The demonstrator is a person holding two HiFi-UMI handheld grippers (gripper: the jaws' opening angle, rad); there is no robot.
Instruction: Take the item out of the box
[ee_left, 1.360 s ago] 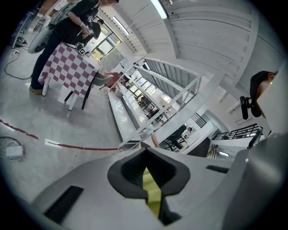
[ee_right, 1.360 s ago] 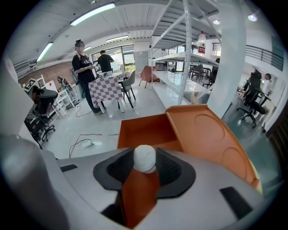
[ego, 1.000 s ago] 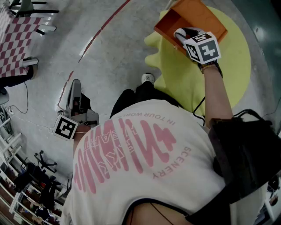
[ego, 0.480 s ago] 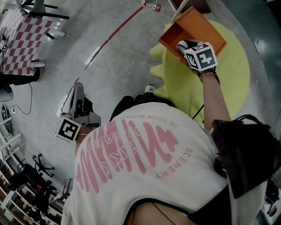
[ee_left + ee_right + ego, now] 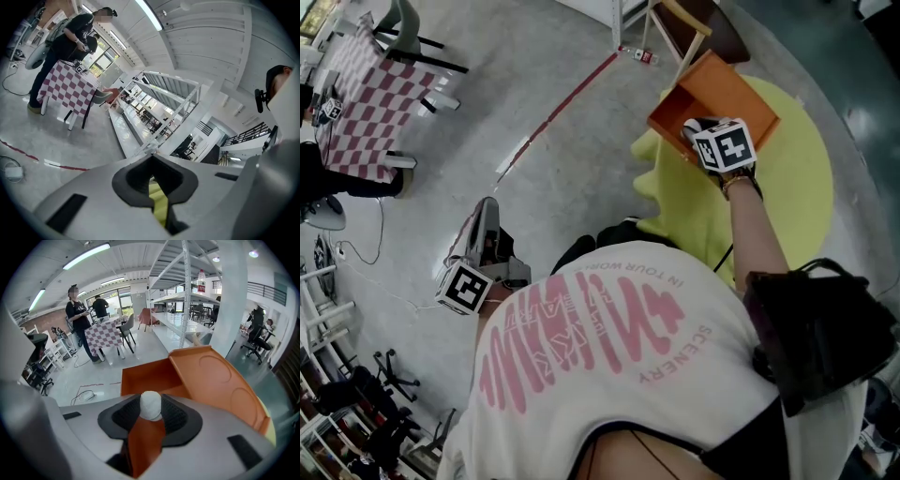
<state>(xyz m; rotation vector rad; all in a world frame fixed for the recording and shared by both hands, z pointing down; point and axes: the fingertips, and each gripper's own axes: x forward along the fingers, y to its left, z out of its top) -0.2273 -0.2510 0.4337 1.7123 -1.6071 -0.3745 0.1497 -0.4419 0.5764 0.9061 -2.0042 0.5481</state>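
Observation:
An orange box [image 5: 733, 92] lies open on a yellow mat [image 5: 797, 178], its lid [image 5: 220, 380] folded back. My right gripper [image 5: 691, 128] is at the box's near edge, pointing steeply down. In the right gripper view it [image 5: 151, 399] is shut on a small white rounded item [image 5: 151, 408], which sits between the black pads above the box's open cavity [image 5: 152, 376]. My left gripper [image 5: 485, 223] hangs out to the left over the grey floor, far from the box. In the left gripper view its jaws [image 5: 157, 185] are shut, with nothing between them.
A checkered table [image 5: 356, 94] stands at the far left, with a person [image 5: 70, 42] beside it. A red tape line [image 5: 572, 94] crosses the floor. A wooden chair [image 5: 684, 28] stands behind the box. White metal shelving [image 5: 187, 301] rises beyond. A black bag [image 5: 816, 328] hangs at my right side.
The left gripper has risen a little at my left side. The right gripper stays at the orange box. The head view has tilted, so more of the far floor shows.

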